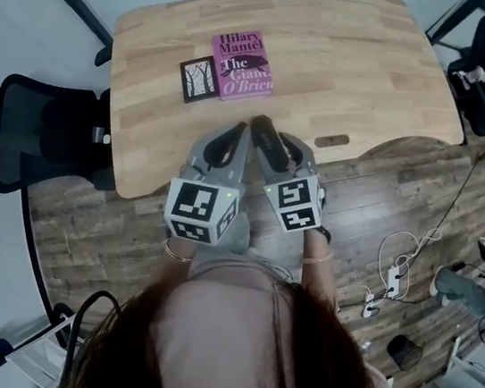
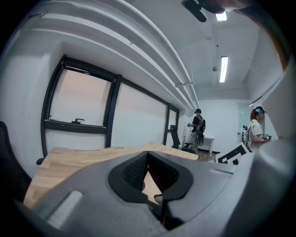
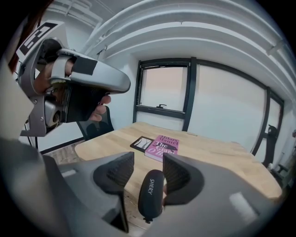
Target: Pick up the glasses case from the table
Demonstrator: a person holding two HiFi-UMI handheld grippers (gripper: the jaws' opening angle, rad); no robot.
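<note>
The black glasses case (image 3: 150, 193), printed SHERY, lies lengthwise between the jaws of my right gripper (image 3: 147, 169), near the front edge of the wooden table (image 3: 217, 162). It rests against the right pad, and a clear gap separates it from the left pad, so the jaws stand open around it. In the head view the right gripper (image 1: 267, 140) reaches over the table's near edge, just right of my left gripper (image 1: 236, 133). The left gripper (image 2: 148, 155) has its fingertips together with nothing between them and points level across the tabletop.
A pink book (image 1: 242, 64) and a small black card with a tree picture (image 1: 200, 79) lie at the table's far left. A black office chair (image 1: 26, 134) stands left of the table. Cables (image 1: 393, 274) trail on the wood floor at the right. Two people (image 2: 198, 129) stand far off.
</note>
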